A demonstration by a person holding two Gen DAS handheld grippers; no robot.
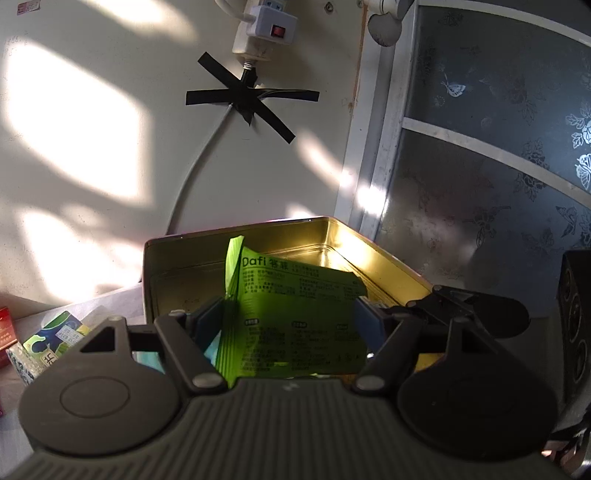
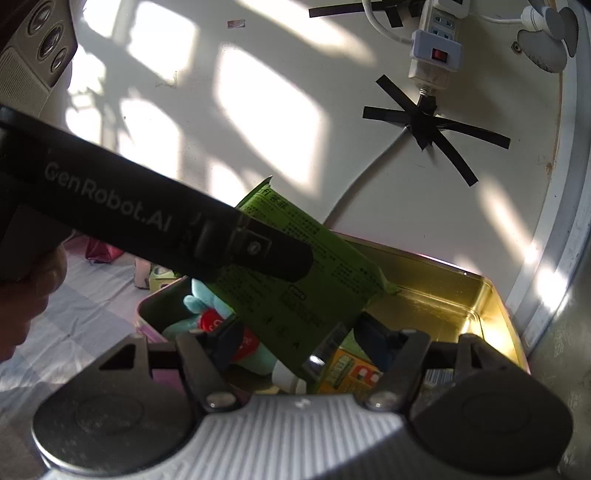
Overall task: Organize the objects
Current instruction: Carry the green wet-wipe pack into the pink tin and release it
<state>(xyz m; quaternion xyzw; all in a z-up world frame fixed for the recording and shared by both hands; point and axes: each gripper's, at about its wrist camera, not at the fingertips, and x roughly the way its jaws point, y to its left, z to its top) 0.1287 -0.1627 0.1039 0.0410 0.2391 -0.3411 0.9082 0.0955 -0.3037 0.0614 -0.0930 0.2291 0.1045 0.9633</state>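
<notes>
Green packet (image 1: 295, 317) sits gripped across its width between the left gripper's (image 1: 291, 314) pads, long axis tilted up and far, above the near end of the open gold tin (image 1: 332, 236). The right gripper (image 2: 295, 339) hovers wide and empty over the tin, just beside the packet's lower end, so the left one is placed to lower it in.

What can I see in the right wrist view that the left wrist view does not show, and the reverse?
Only the right wrist view shows the tin's contents: a teal plush toy, an orange box, and the left gripper's body crossing the frame. Only the left wrist view shows a frosted flower-pattern door and a card on the table. Both show the green packet, gold tin and taped power strip.
</notes>
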